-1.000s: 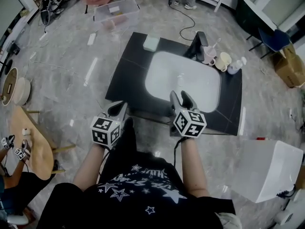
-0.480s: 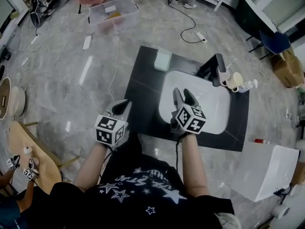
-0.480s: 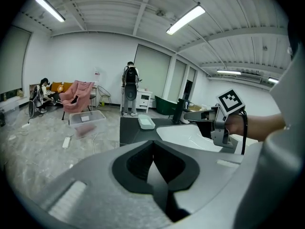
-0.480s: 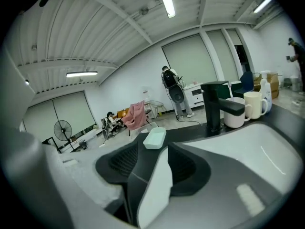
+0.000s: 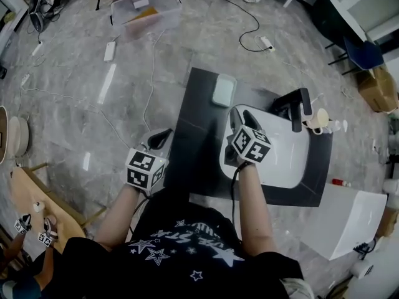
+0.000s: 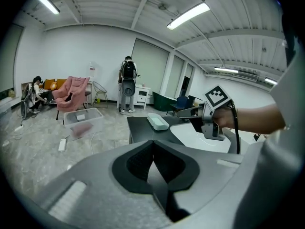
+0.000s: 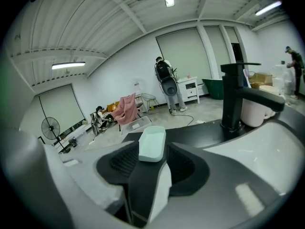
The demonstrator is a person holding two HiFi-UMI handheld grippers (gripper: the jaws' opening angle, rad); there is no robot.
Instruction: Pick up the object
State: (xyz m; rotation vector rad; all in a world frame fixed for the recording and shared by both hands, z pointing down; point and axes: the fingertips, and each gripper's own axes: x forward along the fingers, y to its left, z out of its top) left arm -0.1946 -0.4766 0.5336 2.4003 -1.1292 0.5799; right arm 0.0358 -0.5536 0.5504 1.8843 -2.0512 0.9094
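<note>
At the left, the left gripper (image 5: 161,137) hangs just off the left edge of the black counter (image 5: 198,147), over the floor. Its jaws are pressed together with nothing in them, and it seems to have no part in the grasp. Further right, the pale green tray (image 5: 223,90) (which I take to be the object meant) lies flat on the counter's far side, near the far-left corner of the white sink (image 5: 292,162), untouched. The right gripper (image 5: 242,117) hovers over the sink's left rim and points at the tray, which sits dead ahead in the right gripper view. Its jaws stand apart and have just been closing a little, with nothing between them. So only the approach is under way: reaching the tray, clamping it and lifting are all left. The black faucet (image 5: 298,106) stands further right, clear of that path.
</note>
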